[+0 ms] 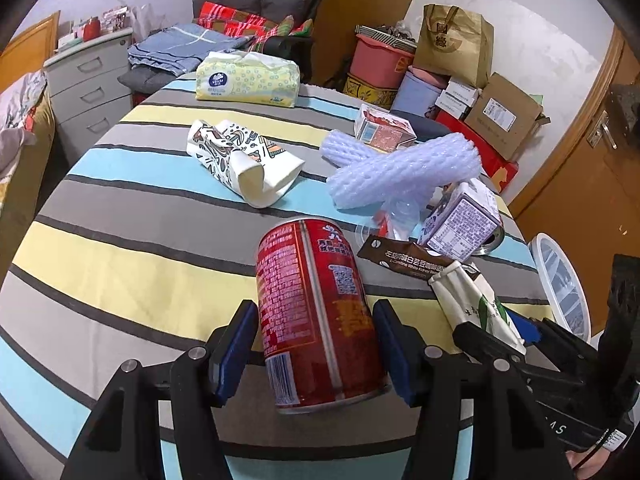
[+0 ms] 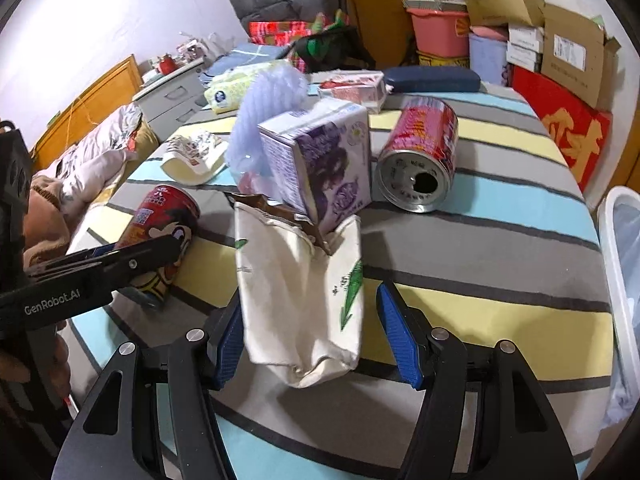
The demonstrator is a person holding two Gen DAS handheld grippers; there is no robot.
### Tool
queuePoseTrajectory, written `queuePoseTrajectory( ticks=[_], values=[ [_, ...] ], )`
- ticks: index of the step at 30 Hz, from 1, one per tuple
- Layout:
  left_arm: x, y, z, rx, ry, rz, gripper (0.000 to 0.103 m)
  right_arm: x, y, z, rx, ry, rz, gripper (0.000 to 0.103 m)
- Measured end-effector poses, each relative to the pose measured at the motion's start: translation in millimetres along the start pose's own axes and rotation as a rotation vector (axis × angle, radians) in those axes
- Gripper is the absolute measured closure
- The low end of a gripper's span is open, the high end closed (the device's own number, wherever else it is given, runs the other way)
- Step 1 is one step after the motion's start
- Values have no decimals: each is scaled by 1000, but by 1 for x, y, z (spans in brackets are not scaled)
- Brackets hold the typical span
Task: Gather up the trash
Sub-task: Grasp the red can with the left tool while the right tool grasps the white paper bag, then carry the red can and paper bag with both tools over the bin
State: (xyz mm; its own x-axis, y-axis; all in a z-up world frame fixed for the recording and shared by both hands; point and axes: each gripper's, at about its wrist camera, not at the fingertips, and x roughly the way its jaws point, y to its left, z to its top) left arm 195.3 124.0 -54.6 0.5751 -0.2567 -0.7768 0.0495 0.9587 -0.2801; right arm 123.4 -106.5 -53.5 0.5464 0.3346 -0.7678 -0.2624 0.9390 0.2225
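- Left gripper (image 1: 316,350): blue ribbed pads stand on either side of the red drink can (image 1: 316,312), which lies on its side on the striped tablecloth (image 1: 120,264). A slim gap seems to remain at each pad, so the jaws read as open around the can, not yet pressing.
- Key relation: the can's long axis runs away from the gripper, parallel to the fingers, so a squeeze would meet its curved metal wall across the width.
- Right gripper (image 2: 310,338): jaws wide, straddling the crushed white paper cup (image 2: 300,300) with green print; the left pad is just beside the cup, the right pad apart from it.
- Cup: soft creased paper, flattened, long axis also pointing away from the gripper; a brown sachet (image 2: 280,210) pokes from its mouth.
- Beyond it: a purple juice carton (image 2: 320,160), a second red can (image 2: 420,160) with its opened end facing near, and pale foam netting (image 2: 264,108).
- White bin (image 2: 620,264): far right of the table edge, nearer the right hand.
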Motion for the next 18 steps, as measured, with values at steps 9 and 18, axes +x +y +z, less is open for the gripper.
queuePoseTrajectory(
  ticks=[9, 18],
  values=[
    [12, 6, 9, -40, 10, 6, 37, -8, -5, -3, 8, -17, 17, 57],
    [13, -5, 9, -2, 3, 28, 47, -10, -4, -2, 2, -27, -1, 61]
  ],
)
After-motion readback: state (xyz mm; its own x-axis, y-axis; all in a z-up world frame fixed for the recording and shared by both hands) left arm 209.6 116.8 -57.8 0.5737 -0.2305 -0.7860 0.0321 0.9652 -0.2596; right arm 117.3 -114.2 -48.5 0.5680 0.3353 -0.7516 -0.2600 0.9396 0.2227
